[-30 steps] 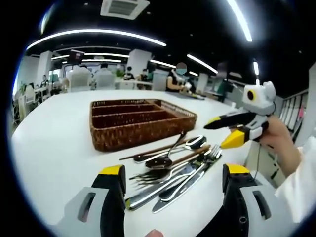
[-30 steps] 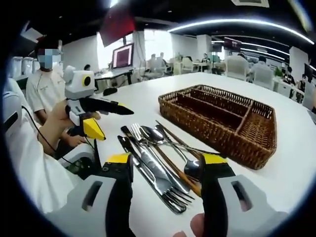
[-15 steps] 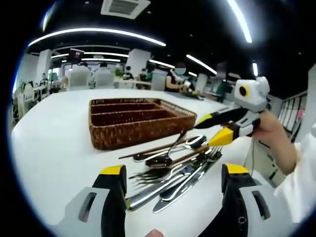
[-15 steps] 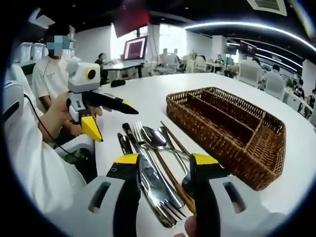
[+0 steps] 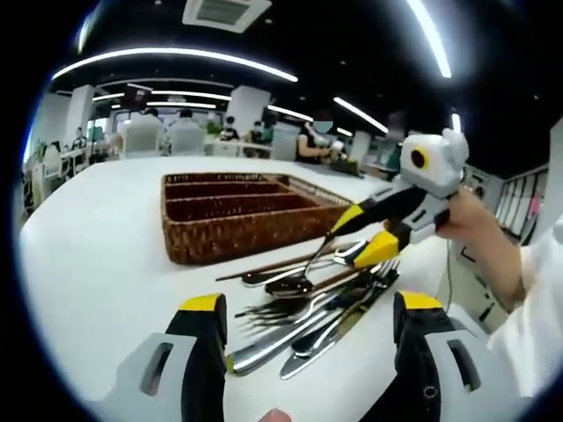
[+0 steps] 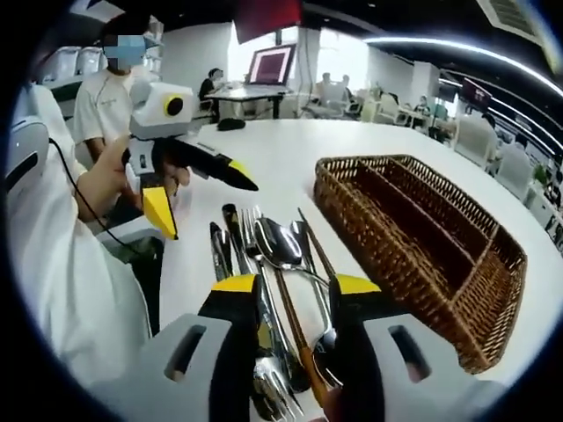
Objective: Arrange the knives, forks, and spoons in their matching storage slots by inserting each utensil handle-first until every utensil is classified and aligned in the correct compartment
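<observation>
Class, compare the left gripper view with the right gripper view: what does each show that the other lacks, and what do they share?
Left gripper view: the right gripper reaching over the pile of cutlery, its jaws apart, and a ceiling air vent.

Right gripper view: the left gripper held open in a hand, a monitor on a far desk, and a seated person in a white shirt.

Both: the white table, the wicker tray with empty compartments, and the knives, forks and spoons lying beside it.
</observation>
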Motion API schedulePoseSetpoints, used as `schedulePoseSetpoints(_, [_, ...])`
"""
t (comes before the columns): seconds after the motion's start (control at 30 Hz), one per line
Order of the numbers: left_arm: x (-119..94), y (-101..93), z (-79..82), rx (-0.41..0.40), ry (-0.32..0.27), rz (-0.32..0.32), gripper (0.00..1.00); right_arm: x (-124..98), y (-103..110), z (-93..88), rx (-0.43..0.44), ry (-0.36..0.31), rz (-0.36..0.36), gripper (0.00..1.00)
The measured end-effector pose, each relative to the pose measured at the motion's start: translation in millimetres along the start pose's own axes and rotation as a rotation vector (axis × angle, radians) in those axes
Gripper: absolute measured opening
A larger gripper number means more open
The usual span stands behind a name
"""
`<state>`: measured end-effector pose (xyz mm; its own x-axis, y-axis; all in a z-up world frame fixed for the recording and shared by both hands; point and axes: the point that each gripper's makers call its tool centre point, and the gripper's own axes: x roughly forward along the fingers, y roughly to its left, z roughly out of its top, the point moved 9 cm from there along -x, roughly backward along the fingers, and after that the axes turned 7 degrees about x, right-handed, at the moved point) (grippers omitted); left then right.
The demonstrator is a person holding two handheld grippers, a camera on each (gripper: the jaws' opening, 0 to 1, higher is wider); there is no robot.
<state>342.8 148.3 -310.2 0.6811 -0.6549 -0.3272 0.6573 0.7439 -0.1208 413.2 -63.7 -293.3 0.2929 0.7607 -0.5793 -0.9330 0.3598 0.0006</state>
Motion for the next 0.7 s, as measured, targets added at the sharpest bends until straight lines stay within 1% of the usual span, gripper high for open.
schedulePoseSetpoints(0.23, [0, 1.9, -0.6, -0.008, 0.002, -0.002, 0.77, 10, -8, 1.5, -0.053, 0.043, 0.035, 0.27])
schedulePoseSetpoints(0.3, [0, 1.7, -0.6, -0.008, 0.000, -0.003, 0.77, 12, -7, 2.2, -0.077, 0.064, 0.063, 0.26])
schedulePoseSetpoints(0.37, [0, 2.2, -0.8, -0.009, 0.002, -0.003, 0.77, 14, -6, 3.9, -0.104, 0.074, 0.068, 0.25])
schedulePoseSetpoints(0.47, [1, 2.4, -0.8, -0.011, 0.000, -0.002, 0.77, 17, -7, 5.8, -0.115, 0.077, 0.085, 0.25])
schedulePoseSetpoints(0.57, [1, 2.7, -1.2, -0.013, 0.002, -0.001, 0.77, 20, -7, 7.5, -0.159, 0.107, 0.103, 0.22])
schedulePoseSetpoints(0.7, [1, 2.9, -1.3, -0.014, 0.003, -0.002, 0.77, 22, -10, 9.8, -0.180, 0.128, 0.116, 0.19])
